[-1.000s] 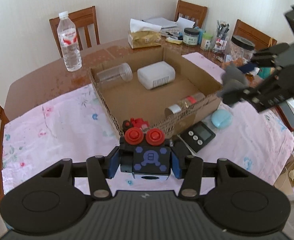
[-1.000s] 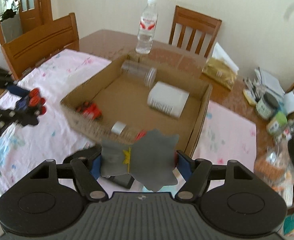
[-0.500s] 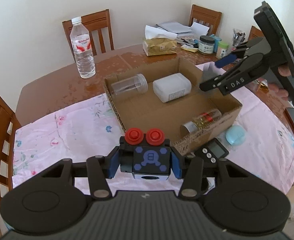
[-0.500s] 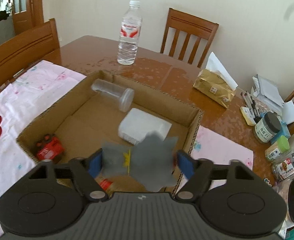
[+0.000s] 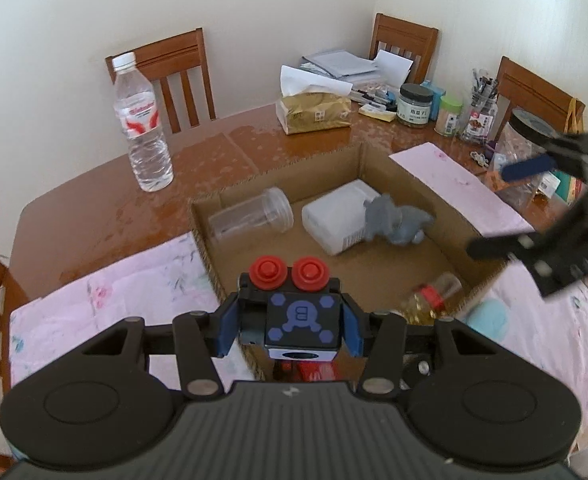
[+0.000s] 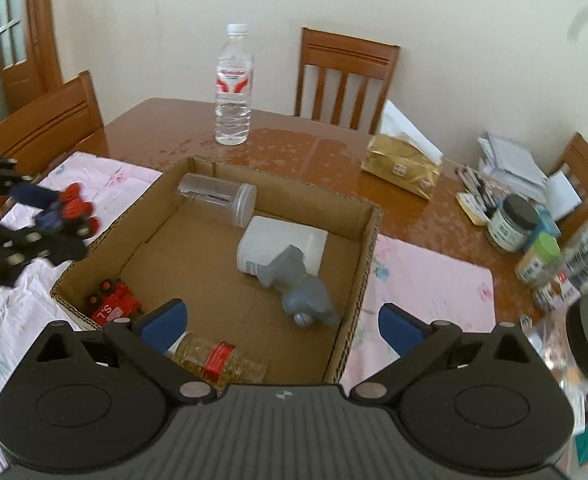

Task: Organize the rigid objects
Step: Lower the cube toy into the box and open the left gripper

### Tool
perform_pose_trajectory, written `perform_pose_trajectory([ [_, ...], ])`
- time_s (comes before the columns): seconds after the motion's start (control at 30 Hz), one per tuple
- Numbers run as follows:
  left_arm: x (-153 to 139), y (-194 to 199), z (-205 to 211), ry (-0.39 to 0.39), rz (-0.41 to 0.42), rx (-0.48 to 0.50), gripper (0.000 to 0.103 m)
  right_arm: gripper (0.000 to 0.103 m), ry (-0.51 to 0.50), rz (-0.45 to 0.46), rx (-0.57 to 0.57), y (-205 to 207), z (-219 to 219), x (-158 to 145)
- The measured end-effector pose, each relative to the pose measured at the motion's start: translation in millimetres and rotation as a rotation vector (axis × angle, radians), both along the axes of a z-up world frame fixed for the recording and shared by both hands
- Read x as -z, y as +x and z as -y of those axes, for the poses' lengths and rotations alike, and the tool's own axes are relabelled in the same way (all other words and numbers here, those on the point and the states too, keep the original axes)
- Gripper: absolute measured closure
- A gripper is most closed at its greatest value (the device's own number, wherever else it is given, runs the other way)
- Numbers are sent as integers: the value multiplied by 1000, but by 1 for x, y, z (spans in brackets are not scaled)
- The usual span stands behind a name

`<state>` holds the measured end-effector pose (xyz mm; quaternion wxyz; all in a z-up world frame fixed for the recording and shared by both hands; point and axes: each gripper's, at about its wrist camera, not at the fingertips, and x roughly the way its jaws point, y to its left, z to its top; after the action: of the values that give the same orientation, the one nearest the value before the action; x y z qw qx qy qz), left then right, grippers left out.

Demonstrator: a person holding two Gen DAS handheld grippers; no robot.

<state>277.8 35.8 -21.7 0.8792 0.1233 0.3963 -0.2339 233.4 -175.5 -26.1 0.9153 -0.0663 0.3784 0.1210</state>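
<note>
An open cardboard box (image 6: pixel 357 264) lies on the table. In it are a grey elephant toy (image 6: pixel 297 288) leaning on a white container (image 6: pixel 282 248), a clear jar (image 6: pixel 218 196) on its side, a red toy truck (image 6: pixel 114 304) and a red-capped spice bottle (image 6: pixel 218 360). My left gripper (image 5: pixel 294 324) is shut on a black and blue robot toy (image 5: pixel 297 312) with red knobs, held above the box's near wall (image 5: pixel 214 280). My right gripper (image 6: pixel 282 324) is open and empty above the box's near edge. The elephant also shows in the left wrist view (image 5: pixel 393 220).
A water bottle (image 6: pixel 234 92) stands behind the box. A tissue pack (image 6: pixel 401 164), jars (image 6: pixel 509 224) and pens crowd the right of the table. A pink floral cloth (image 6: pixel 425 280) lies under the box. Wooden chairs (image 6: pixel 345 76) surround the table.
My right gripper opened and let go of the grey elephant, which now lies in the box against the white container. My left gripper moved forward over the box's near wall with the robot toy.
</note>
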Motion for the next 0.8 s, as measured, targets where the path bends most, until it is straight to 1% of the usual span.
perform_pose_trajectory([
  [0.2, 13, 33, 17, 19, -11, 13, 53, 0, 30, -24, 61, -14, 8, 2],
  [0.37, 22, 60, 25, 42, 0, 0, 52, 0, 10, -28, 94, -20, 14, 2],
  [0.43, 23, 67, 24, 46, 13, -23, 40, 0, 14, -32, 105, -21, 16, 3],
  [0.47, 22, 68, 23, 49, 20, -35, 24, 0, 15, -36, 111, -21, 17, 4],
  [0.5, 21, 67, 22, 51, 35, -48, 12, 0, 13, -38, 116, -22, 18, 4],
  [0.53, 19, 64, 20, 53, 57, -61, 9, 0, 9, -39, 119, -22, 19, 5],
  [0.6, 15, 59, 17, 50, 80, -68, 8, 0, 3, -46, 125, -22, 19, 6],
  [0.8, 6, 38, 6, 53, 71, -95, 8, 0, 18, -49, 135, -22, 21, 2],
])
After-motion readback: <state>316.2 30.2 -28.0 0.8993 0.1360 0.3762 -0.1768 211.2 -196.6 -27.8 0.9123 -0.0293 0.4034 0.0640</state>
